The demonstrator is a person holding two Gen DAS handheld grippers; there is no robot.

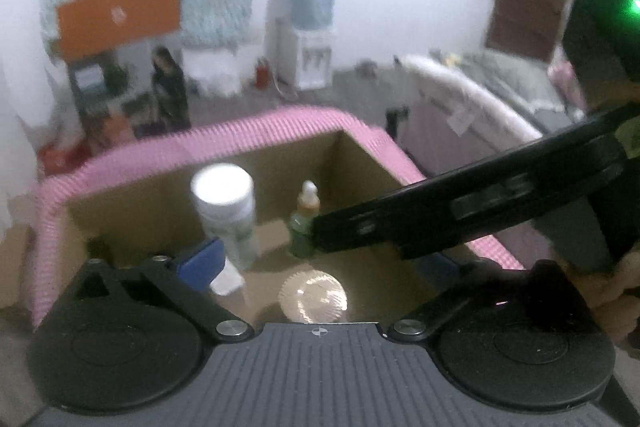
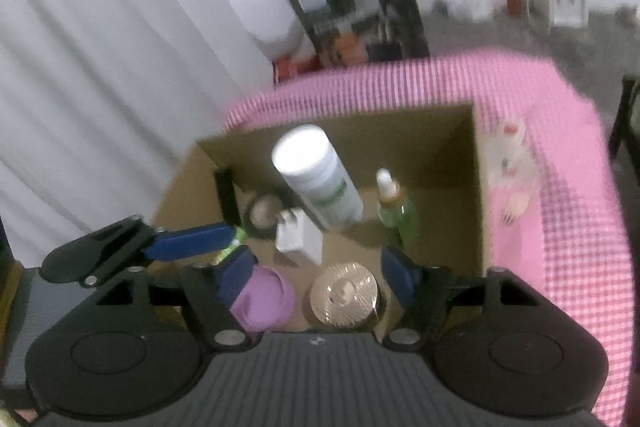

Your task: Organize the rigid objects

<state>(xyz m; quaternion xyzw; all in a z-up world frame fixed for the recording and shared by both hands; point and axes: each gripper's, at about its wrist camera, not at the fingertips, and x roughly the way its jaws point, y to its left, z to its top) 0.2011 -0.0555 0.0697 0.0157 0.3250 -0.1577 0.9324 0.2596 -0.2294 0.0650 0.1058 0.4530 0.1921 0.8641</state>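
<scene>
The right gripper point(image 2: 320, 263), jaws apart and empty, hangs over the pink-rimmed box point(image 2: 560, 155); the gold-lidded jar point(image 2: 345, 294) stands just beneath, likely upright; the left gripper point(image 2: 192, 247), also spread, sits farther off.

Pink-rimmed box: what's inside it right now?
A white bottle, green dropper bottle, small white container, gold round lid and purple cup. The near-left floor is hidden by the grippers.

We find a cardboard box point(image 2: 478, 187) with pink checked rim; on its floor stand a white bottle point(image 2: 320, 179), green dropper bottle point(image 2: 400, 215) and gold-lidded jar point(image 2: 345, 294).
</scene>
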